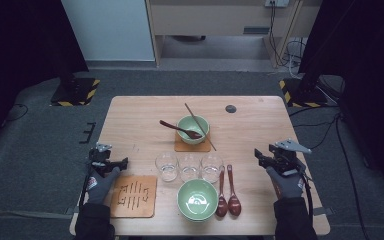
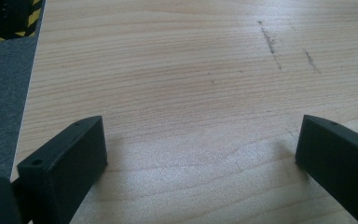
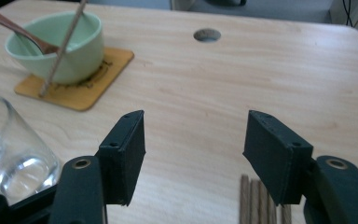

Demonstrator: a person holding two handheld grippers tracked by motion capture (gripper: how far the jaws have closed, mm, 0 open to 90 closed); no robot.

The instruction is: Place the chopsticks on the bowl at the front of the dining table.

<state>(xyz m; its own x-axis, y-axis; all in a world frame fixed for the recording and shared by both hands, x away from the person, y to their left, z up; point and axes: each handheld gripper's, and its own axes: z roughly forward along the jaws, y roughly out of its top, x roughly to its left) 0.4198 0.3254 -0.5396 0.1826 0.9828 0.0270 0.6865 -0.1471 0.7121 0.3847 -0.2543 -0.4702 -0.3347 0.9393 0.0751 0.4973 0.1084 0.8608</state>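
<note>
Thin brown wooden sticks (image 3: pixel 263 199) near the table's right edge, just below the right gripper (image 3: pixel 193 149); ends cut off, count hard to make out. Jaws spread, pinching nothing. Left gripper (image 2: pixel 200 149) near left edge, jaws wide over bare pale wooden table (image 2: pixel 177 70). Clear glass (image 3: pixel 9 158) partly cropped.

three glasses (image 1: pixel 190 167), patterned mat (image 1: pixel 134 195), table hole (image 1: pixel 230 108)
</note>
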